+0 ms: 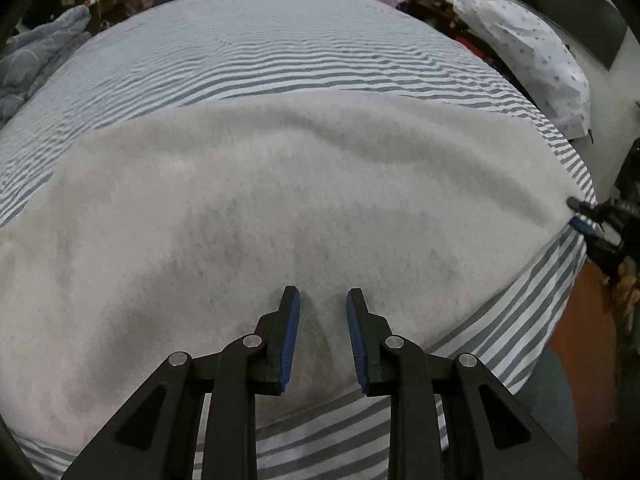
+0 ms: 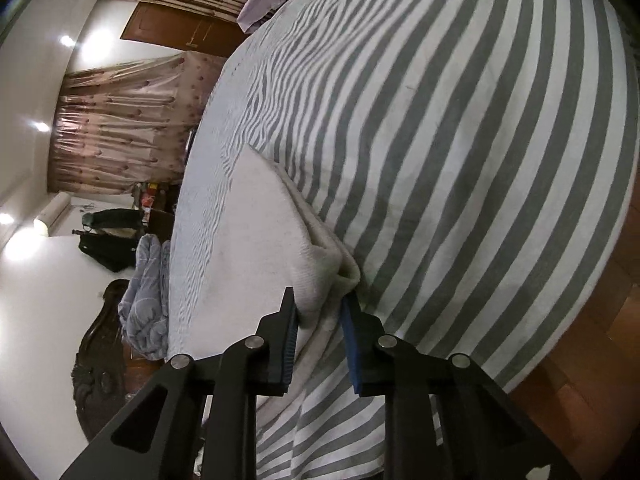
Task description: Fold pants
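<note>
The left tongs (image 1: 322, 298) hang over the middle of the pants (image 1: 280, 208) with a narrow gap between the blue pads and nothing in it, so they grip nothing. The right tongs (image 2: 319, 300) sit at the end of the garment near the bed's edge, jaws drawn in around a bunched corner of the pale fabric; the cloth lies between the pads and looks pinched. In the left wrist view they show as a small dark shape at that same end of the cloth.

The pants lie as one broad, pale, fleecy band across the near part of the bed (image 1: 256, 48), fairly flat with shallow wrinkles. They look already doubled lengthwise, though that is a judgement; the cross folds seem still to come.

The bed wears a grey-and-white striped sheet. Around it are a crumpled blue quilt (image 2: 146, 300), patterned curtains (image 2: 132, 120), a wooden door (image 2: 180, 28) and a wooden floor (image 2: 592, 360).
</note>
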